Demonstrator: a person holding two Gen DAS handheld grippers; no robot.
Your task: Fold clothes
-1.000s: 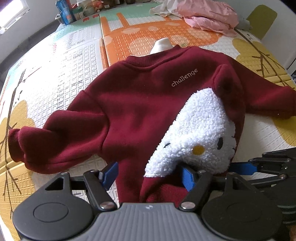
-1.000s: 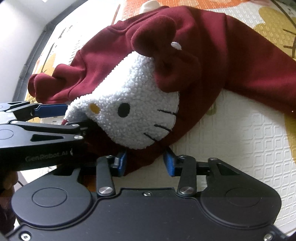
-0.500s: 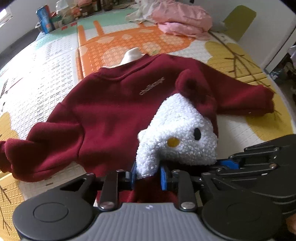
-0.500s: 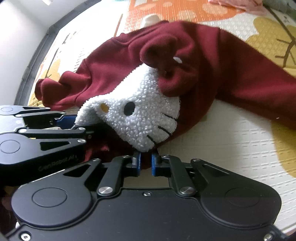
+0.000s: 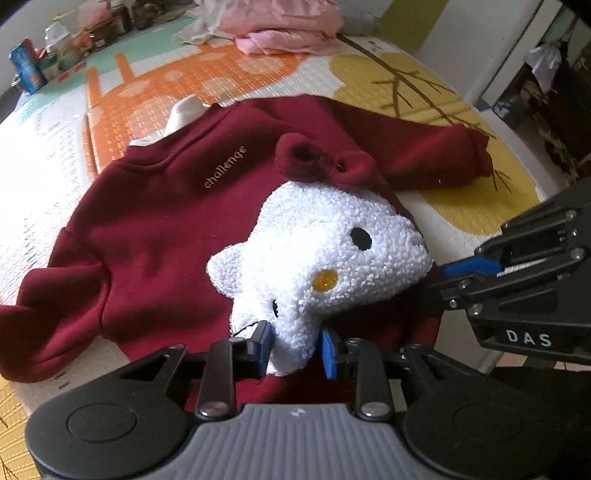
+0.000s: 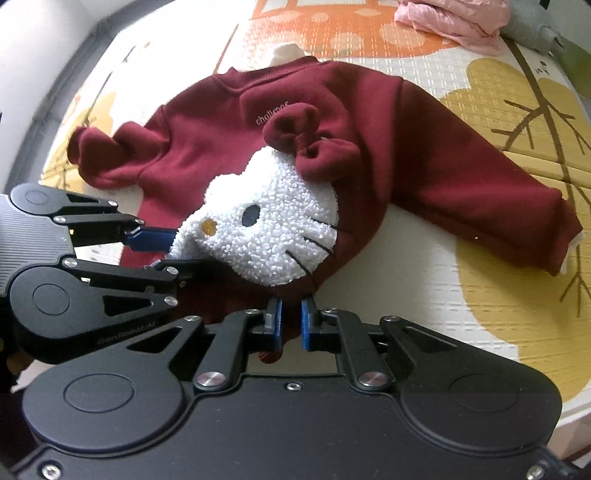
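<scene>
The left hand-held gripper has its blue pads closed in on the lower edge of the sweatshirt, pinching the fluffy white cat face patch where it bunches between the jaws. The right hand-held gripper is nearly closed too, its jaws clamped on a fold of dark red hem just below the patch. The two grippers sit close together at the near edge of the garment, the right one reaching in from the side in the left wrist view.

From these two grips the sweatshirt spreads away across the play mat, front side up, its near hem lifted and rumpled so the cat face bulges upward. A dark red bow sits at the top of the patch, and the word "challenge" runs below the collar. One sleeve stretches out flat towards the yellow tree print; the other sleeve lies crumpled on the opposite side. A pile of pink clothes lies well apart at the far end of the mat.
</scene>
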